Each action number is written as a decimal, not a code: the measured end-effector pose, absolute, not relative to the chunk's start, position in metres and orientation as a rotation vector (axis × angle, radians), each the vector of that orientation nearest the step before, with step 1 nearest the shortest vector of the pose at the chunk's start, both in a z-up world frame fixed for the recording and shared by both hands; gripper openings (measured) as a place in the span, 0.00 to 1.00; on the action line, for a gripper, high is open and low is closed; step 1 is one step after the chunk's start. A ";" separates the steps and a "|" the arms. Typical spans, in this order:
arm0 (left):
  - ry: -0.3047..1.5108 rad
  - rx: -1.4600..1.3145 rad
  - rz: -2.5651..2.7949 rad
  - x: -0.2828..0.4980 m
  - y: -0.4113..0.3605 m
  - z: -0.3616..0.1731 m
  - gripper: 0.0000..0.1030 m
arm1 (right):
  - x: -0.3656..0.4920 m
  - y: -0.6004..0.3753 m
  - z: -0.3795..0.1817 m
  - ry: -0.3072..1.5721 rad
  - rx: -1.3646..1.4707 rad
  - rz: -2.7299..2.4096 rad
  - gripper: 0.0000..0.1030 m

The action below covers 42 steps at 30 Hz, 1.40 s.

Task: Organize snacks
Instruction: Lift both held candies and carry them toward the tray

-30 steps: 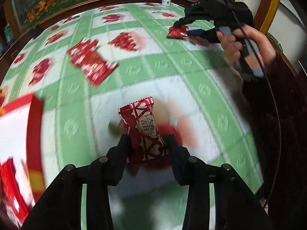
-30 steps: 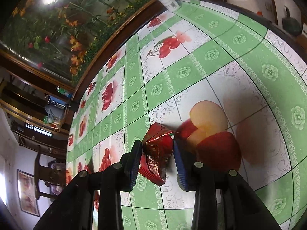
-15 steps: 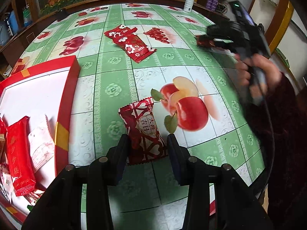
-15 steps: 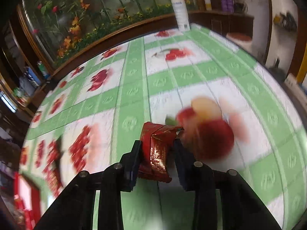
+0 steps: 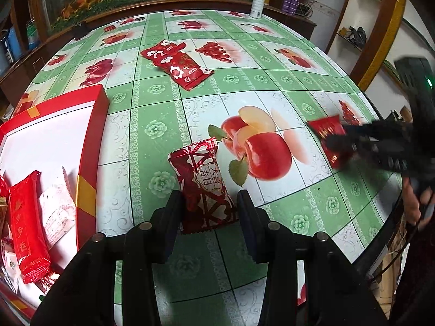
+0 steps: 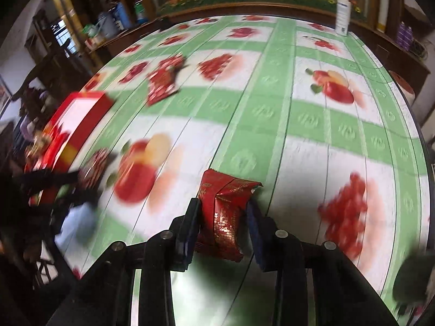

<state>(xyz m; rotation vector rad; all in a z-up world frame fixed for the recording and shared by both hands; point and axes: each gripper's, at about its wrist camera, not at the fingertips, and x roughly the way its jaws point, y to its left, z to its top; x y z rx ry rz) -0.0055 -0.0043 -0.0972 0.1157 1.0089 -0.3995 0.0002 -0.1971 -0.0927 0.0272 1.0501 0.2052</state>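
My left gripper [image 5: 209,201] is shut on a red snack packet with a white heart pattern [image 5: 202,179], held just above the green fruit-print tablecloth. Left of it lies the open red box [image 5: 92,125], with a red packet [image 5: 25,222] and a white one [image 5: 55,214] inside. My right gripper [image 6: 223,212] carries a crumpled dark red packet with gold print [image 6: 221,190] between its pads, and its jaws are opening slightly. In the left wrist view the right gripper [image 5: 361,141] is a blur at the right, over the table's edge.
Two red flower-print packets [image 5: 176,63] lie overlapping at the far middle of the table. A white spray bottle [image 5: 257,0] stands at the far edge. The round table's rim [image 5: 380,114] curves close on the right, where a hand grips the right tool.
The right gripper has swung with its dark red packet from the far right of the table to the near right, and it has rolled. The left gripper shifted toward the red box, then stayed still.
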 end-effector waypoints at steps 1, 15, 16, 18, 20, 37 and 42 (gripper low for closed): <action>1.011 0.104 -0.407 -0.005 -0.002 -0.097 0.39 | -0.005 -0.196 -0.093 1.054 0.024 0.197 0.38; 1.018 0.064 -0.333 0.003 0.008 -0.099 0.58 | -0.035 -0.189 -0.095 0.944 -0.020 0.081 0.61; 1.007 0.076 -0.326 0.003 0.007 -0.099 0.59 | -0.033 -0.190 -0.097 0.950 -0.017 0.077 0.61; 0.999 0.091 -0.325 0.001 0.005 -0.100 0.58 | -0.032 -0.190 -0.098 0.931 -0.020 0.062 0.61; 0.990 0.118 -0.316 0.000 0.002 -0.101 0.57 | -0.030 -0.190 -0.099 0.925 -0.013 0.055 0.60; 0.928 0.196 -0.304 -0.006 -0.015 -0.101 0.36 | -0.031 -0.181 -0.101 0.904 -0.039 0.043 0.44; 0.924 0.194 -0.300 -0.006 -0.015 -0.101 0.36 | -0.032 -0.180 -0.101 0.904 -0.043 0.048 0.45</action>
